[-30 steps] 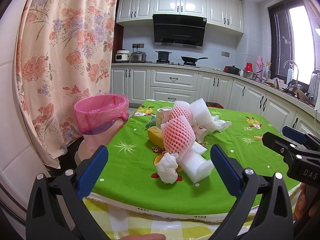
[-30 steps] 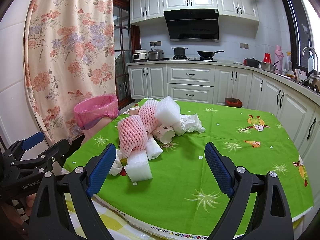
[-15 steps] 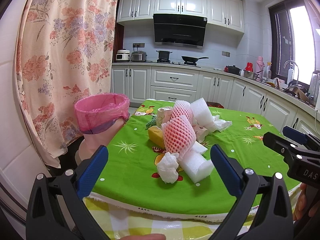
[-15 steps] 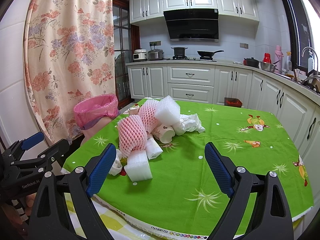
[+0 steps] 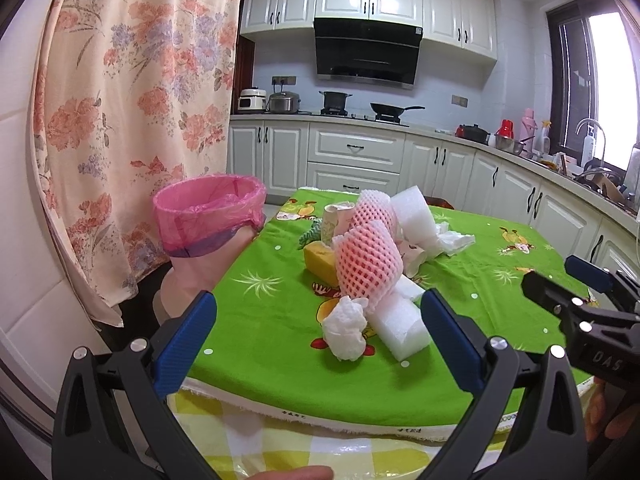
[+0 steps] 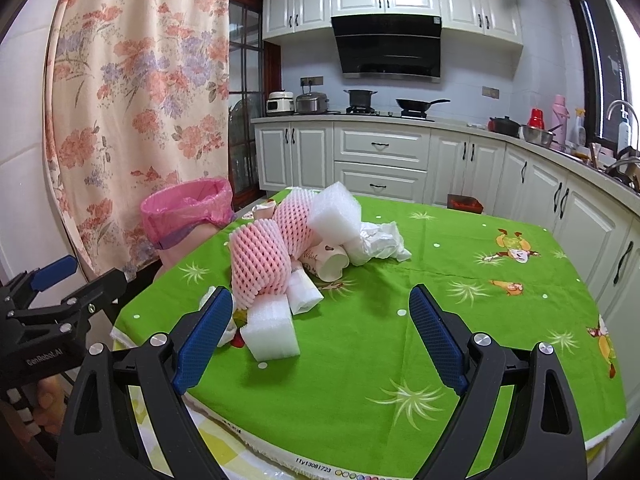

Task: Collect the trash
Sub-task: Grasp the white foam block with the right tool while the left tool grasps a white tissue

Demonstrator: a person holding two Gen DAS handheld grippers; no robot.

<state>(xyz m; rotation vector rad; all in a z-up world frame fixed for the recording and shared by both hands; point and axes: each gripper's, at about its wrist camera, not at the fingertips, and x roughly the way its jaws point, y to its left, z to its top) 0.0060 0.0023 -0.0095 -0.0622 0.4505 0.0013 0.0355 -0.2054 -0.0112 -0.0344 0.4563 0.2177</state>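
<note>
We hold both grippers short of the near tabletop edge, neither touching anything. Our left gripper (image 5: 318,328) has its jaws spread wide and empty, framing the trash pile in the middle of the left wrist frame; our right gripper (image 6: 320,330) is likewise spread and empty, with the pile sitting left of centre in its view.

The pile rests on the green tabletop (image 5: 256,320): a pink foam net (image 5: 368,264) lies on top, a crumpled white tissue (image 5: 346,332) and a white foam block (image 5: 400,330) sit nearest us, touching the net, and a yellow sponge (image 5: 318,258), a paper cup (image 6: 330,262) and more foam lie behind. The pink-lined bin (image 5: 208,216) stands off the tabletop's edge at middle left of the frame, well apart from the pile.

We see 3 risks. The pieces are light and interleaved, so closing on 1 could drag its neighbours off the edge. The soft foam may squash and slip from a shallow pinch. And with both grippers converging on the same heap, they could knock each other.
</note>
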